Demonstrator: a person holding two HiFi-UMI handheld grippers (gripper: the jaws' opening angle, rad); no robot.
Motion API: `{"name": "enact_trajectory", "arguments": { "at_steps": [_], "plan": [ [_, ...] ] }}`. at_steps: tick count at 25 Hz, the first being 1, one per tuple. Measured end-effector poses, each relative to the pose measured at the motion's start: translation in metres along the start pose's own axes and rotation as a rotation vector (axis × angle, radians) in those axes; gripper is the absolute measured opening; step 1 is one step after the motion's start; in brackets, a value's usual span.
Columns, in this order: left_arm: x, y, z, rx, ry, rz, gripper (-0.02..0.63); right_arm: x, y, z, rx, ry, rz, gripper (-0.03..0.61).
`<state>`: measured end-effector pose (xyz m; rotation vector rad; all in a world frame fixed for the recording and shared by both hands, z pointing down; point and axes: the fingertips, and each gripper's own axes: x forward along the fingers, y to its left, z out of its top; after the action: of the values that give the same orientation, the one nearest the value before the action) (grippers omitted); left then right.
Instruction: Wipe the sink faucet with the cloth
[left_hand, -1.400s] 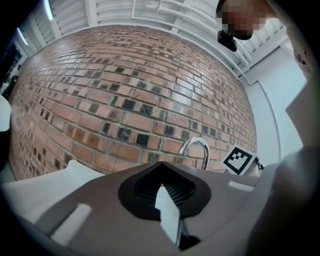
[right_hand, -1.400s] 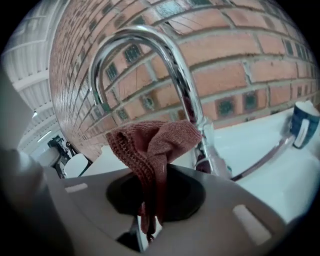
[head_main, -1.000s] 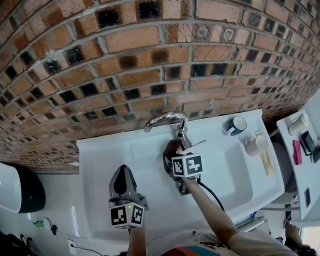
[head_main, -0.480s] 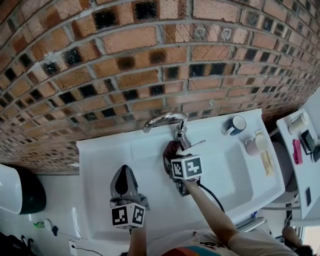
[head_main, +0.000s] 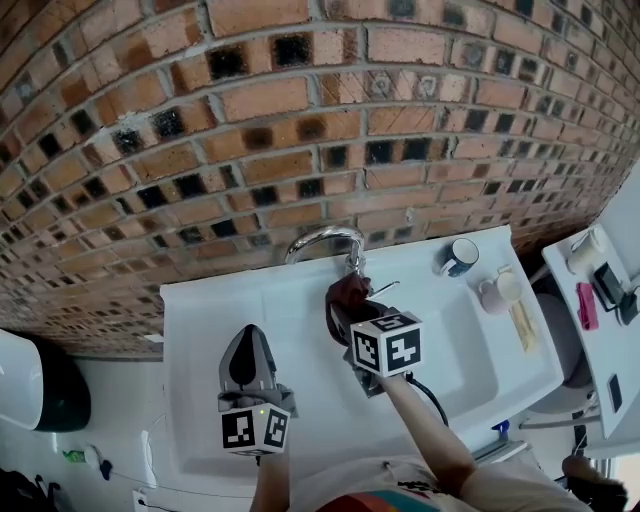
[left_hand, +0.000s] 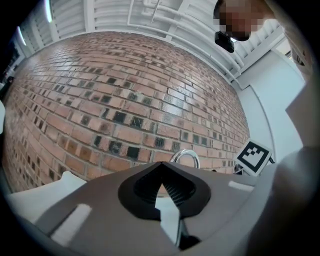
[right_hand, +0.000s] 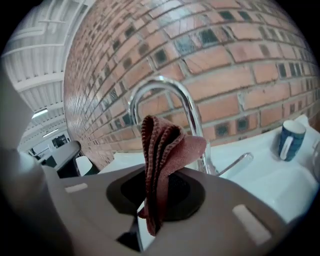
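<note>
A chrome arched faucet (head_main: 320, 240) rises at the back of the white sink (head_main: 200, 320), under the brick wall. My right gripper (head_main: 350, 312) is shut on a folded reddish-brown cloth (head_main: 345, 296), which is at the foot of the faucet; whether it touches there I cannot tell. In the right gripper view the cloth (right_hand: 160, 150) stands up from the jaws in front of the faucet (right_hand: 167, 92) and its lever (right_hand: 235, 164). My left gripper (head_main: 247, 338) hangs over the left of the basin, shut and empty, pointing at the faucet (left_hand: 185, 157).
A dark blue mug (head_main: 460, 256) stands on the sink's back right corner, with a pale cup (head_main: 497, 292) and a flat stick-like item to its right. A white shelf (head_main: 600, 300) with small items sits far right. The brick wall is close behind the faucet.
My right gripper has risen toward the camera and tilted, bringing the cloth a little closer to the faucet base. The left gripper has barely moved.
</note>
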<state>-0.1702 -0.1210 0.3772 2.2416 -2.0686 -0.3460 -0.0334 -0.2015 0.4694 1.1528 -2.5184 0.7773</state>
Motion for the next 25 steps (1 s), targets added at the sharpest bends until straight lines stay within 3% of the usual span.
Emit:
{"name": "enact_trajectory", "arguments": {
  "at_steps": [8, 16, 25],
  "plan": [
    [-0.028, -0.033, 0.045, 0.025, -0.117, -0.069, -0.002, -0.091, 0.044, 0.049, -0.127, -0.21, 0.001, 0.044],
    [-0.054, -0.067, 0.057, 0.04, -0.145, -0.136, -0.002, -0.16, 0.059, 0.022, -0.142, -0.309, -0.014, 0.044],
    [-0.056, -0.061, 0.072, 0.051, -0.188, -0.126, -0.002, -0.166, 0.063, 0.017, -0.15, -0.341, -0.012, 0.044]
  ]
}}
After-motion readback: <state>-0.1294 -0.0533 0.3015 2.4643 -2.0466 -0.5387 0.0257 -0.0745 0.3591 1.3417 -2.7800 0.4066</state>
